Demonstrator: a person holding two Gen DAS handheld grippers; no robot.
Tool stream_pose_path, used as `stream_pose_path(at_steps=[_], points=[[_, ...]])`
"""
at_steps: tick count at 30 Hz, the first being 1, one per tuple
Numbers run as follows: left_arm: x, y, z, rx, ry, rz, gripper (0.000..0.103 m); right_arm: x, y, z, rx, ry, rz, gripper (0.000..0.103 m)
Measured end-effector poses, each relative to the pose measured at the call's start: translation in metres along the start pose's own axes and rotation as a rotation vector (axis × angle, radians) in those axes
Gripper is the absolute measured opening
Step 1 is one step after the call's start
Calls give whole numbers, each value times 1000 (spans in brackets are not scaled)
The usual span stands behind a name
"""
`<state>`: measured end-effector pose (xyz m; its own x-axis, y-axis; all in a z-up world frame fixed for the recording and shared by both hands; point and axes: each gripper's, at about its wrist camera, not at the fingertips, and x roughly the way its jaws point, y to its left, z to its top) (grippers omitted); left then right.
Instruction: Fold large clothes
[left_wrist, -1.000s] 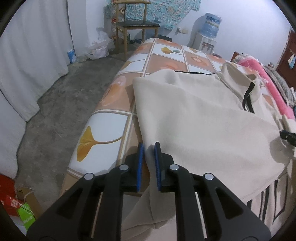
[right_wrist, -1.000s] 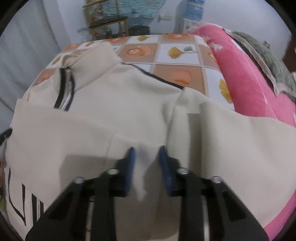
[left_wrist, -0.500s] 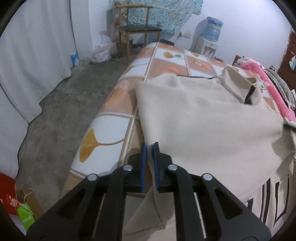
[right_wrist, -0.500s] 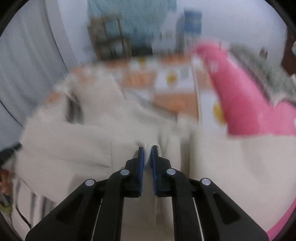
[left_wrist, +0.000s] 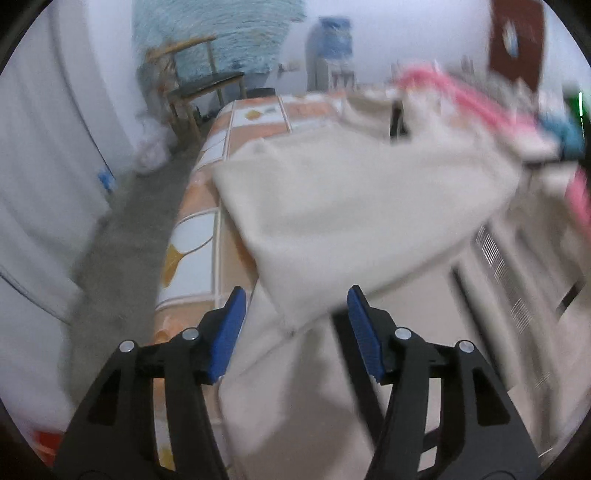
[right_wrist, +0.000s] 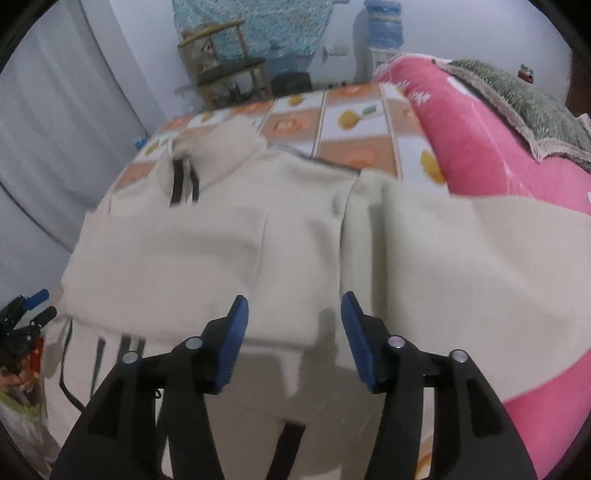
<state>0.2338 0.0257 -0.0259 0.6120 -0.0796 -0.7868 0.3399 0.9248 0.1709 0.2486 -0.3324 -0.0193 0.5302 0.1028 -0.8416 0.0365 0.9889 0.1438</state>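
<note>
A large cream garment (left_wrist: 354, 206) with a black zip at the collar lies on the bed, its lower part folded up over the body. It also shows in the right wrist view (right_wrist: 229, 236), collar (right_wrist: 207, 155) at the far left. My left gripper (left_wrist: 295, 314) is open, with the folded corner lying just ahead between its jaws, not held. My right gripper (right_wrist: 291, 321) is open and empty above the fold's near edge. The left gripper (right_wrist: 29, 310) shows at the left edge of the right wrist view.
The bed has an orange and white patterned sheet (left_wrist: 195, 236). A pink blanket (right_wrist: 491, 155) with a grey-green one (right_wrist: 524, 110) on it lies along the right side. A wooden chair (left_wrist: 199, 85) and water dispenser (left_wrist: 332, 51) stand beyond the bed. A white curtain (left_wrist: 40, 162) hangs left.
Both grippers were shut on the cream fabric half a second ago and are now open. The fabric has dropped onto the garment and both grippers have drawn back slightly.
</note>
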Motion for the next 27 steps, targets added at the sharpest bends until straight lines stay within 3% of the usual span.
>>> stream_pose_path(at_steps=[1, 3, 4, 6, 7, 8, 10, 11, 14, 21, 24, 27], points=[[4, -5, -4, 34, 14, 49, 54, 1, 1, -5, 2, 9, -5, 52], [15, -9, -13, 53, 54, 127, 38, 7, -1, -9, 27, 26, -4, 52], [17, -7, -15, 45, 64, 139, 30, 7, 0, -12, 38, 29, -8, 52], [16, -1, -18, 4, 50, 117, 26, 6, 0, -16, 55, 27, -12, 52], [16, 0, -19, -1, 51, 123, 14, 6, 0, -16, 61, 26, -12, 52], [17, -1, -21, 14, 48, 158, 12, 6, 0, -16, 69, 28, -11, 52], [14, 1, -24, 11, 31, 152, 8, 5, -2, -17, 97, 35, -4, 49], [12, 3, -25, 8, 23, 151, 7, 3, -3, -17, 112, 35, -7, 40], [8, 13, -25, -25, -9, 143, 6, -5, -2, -14, 141, 21, 6, 30], [13, 20, -28, -51, -1, 121, 6, -2, 16, -5, 128, -5, 13, 28], [15, 21, -31, -69, -5, 107, 7, 22, 17, -9, 66, 38, -92, 28], [8, 26, -34, -89, -9, 69, 11, 23, 10, -10, 84, 54, -78, 28]])
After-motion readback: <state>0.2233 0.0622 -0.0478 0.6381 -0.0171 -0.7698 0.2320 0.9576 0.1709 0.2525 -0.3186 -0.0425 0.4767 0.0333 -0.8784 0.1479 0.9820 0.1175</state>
